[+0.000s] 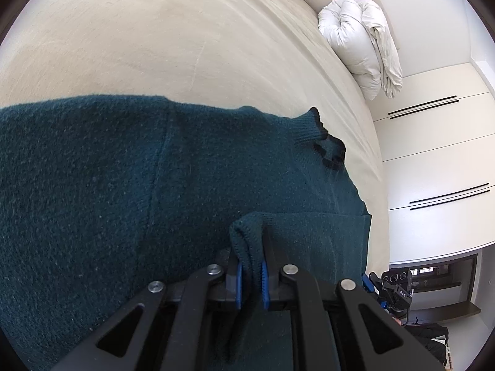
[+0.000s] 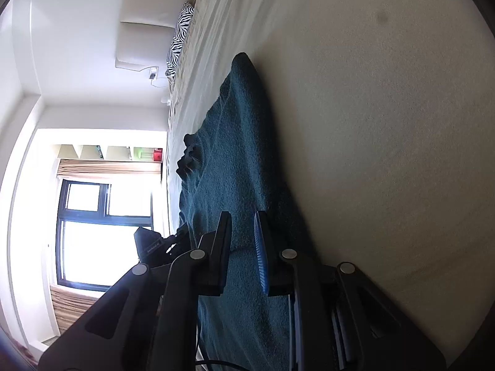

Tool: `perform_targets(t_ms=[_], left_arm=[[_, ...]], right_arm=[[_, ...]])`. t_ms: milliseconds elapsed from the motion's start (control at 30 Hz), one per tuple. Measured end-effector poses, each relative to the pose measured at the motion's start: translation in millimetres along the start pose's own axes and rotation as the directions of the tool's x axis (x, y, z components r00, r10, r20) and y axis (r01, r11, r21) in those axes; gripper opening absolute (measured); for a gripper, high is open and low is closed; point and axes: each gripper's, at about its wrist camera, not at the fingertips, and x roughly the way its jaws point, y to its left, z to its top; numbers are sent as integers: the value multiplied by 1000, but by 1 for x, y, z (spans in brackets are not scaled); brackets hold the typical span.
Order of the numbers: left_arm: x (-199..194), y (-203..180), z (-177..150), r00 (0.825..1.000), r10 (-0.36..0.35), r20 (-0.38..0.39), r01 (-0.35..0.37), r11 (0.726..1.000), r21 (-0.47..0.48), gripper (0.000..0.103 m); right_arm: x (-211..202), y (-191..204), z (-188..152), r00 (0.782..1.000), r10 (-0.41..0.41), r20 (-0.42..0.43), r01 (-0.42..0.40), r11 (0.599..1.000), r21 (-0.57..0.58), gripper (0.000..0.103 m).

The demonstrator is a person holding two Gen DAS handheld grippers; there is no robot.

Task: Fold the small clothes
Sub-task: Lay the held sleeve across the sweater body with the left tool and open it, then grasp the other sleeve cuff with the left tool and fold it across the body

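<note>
Item: dark green sweater (image 1: 123, 185), knitted, spread across a beige bed (image 1: 154, 46); fills the lower left and centre of the left wrist view, runs as a long strip up the middle of the right wrist view.

Collar (image 1: 321, 136): ribbed, dark-edged, centre right of the left view, lying on the bed.

Left tongs (image 1: 250, 278): clenched on a folded edge of the sweater, a ridge of knit pinched between the blue pads at lower centre.

Right tongs (image 2: 243, 247): nearly closed, green knit lying in the narrow gap between them at lower centre; grasping the sweater, by the look of it, though pad contact not plain to see.

Also present: rolled white duvet (image 1: 362, 46), upper right of the left view; zebra-striped pillow (image 2: 181, 37), upper centre of the right view.

Progress, judged: early to middle. One edge lifted and doubled over at lower right of the left view; body still mostly flat and wide. Left to do: carrying the held edge across, further folds, smoothing into a compact stack.
</note>
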Motion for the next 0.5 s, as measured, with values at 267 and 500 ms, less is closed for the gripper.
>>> perform_targets(t_ms=[267,500], left_arm=[[-61,-4,-21,987,-28,161,32,999,-20,65],[-184,51,-95,907,-43,420,75,995,-61,76]], right_arm=[[-21,13,-15,992,-98,76,106,988,-109,15],[-42,85,-81,979,-78,187,129,952,-278,73]])
